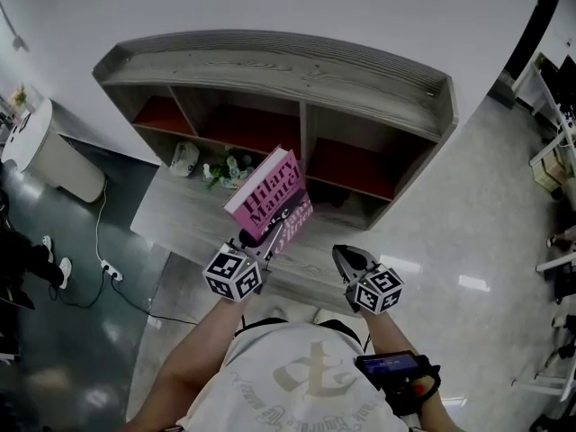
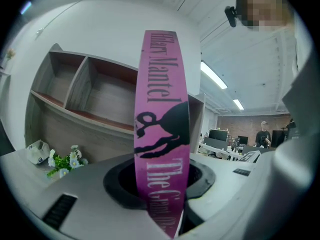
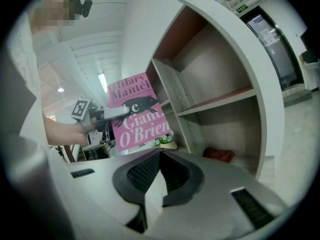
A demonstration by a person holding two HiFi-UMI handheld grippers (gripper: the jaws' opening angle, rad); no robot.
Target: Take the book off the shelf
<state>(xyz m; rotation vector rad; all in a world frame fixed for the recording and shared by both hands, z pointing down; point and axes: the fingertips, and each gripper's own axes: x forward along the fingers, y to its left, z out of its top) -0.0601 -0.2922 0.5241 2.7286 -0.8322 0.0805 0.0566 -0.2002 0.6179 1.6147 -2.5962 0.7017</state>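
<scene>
Book (image 2: 161,134) spine in left gripper view; cover in right gripper view

one pink paperback book (image 1: 270,194), one grey wooden shelf (image 1: 270,66), one bunch of white flowers (image 2: 62,161); two of a kind: left hand-held gripper (image 1: 259,238), right hand-held gripper (image 1: 342,256).

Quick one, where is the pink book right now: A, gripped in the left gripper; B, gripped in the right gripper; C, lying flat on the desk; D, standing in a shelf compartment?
A: the jaws of the left gripper clamp the pink book, held out in front of the shelf; the jaws of the right gripper are together, empty.
</scene>
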